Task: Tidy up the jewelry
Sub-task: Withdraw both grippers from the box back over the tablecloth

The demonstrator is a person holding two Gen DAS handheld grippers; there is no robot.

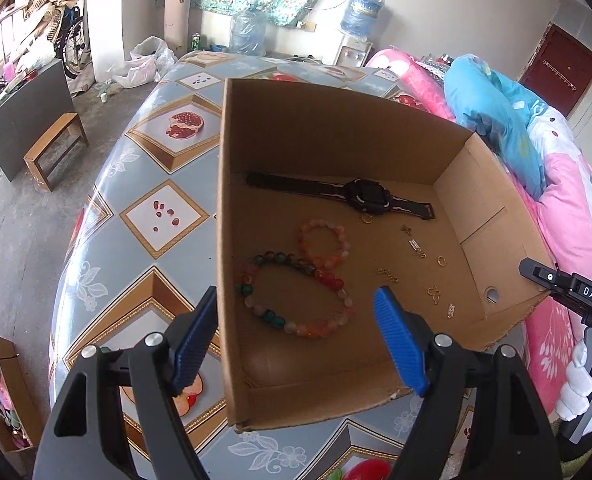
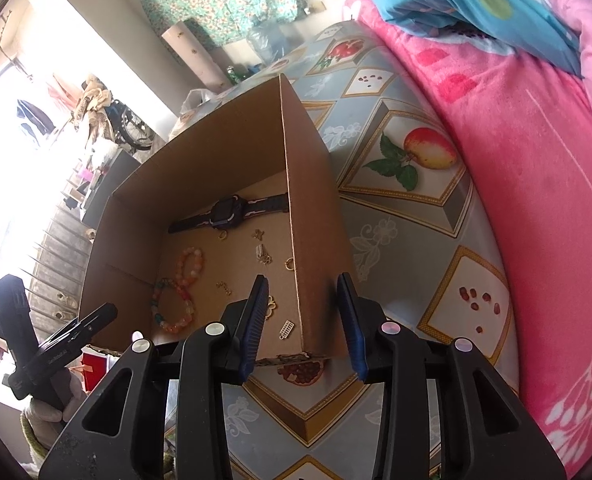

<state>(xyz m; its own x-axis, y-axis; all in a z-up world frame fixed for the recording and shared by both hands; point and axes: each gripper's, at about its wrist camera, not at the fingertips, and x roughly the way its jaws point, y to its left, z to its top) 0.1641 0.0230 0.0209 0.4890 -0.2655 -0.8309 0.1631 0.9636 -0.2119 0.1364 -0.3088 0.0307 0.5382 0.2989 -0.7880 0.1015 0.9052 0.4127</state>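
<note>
An open cardboard box (image 1: 336, 128) (image 2: 312, 216) stands on the table. Inside lie a black watch (image 1: 366, 196) (image 2: 228, 210), two bead bracelets (image 1: 296, 292) (image 2: 180, 288) and several small gold pieces (image 1: 434, 294) (image 2: 262, 256). My left gripper (image 1: 296, 332) is open, its two fingers on either side of the box's left wall, above the bracelets. My right gripper (image 2: 304, 316) is open, its fingers on either side of the box's right wall near the front corner. Both hold nothing.
The table (image 1: 160, 216) (image 2: 416, 208) has a fruit-patterned cover. A bed with pink bedding (image 2: 536, 160) and a blue pillow (image 1: 492, 112) lies along the right. A wooden stool (image 1: 52, 148) stands on the floor at left.
</note>
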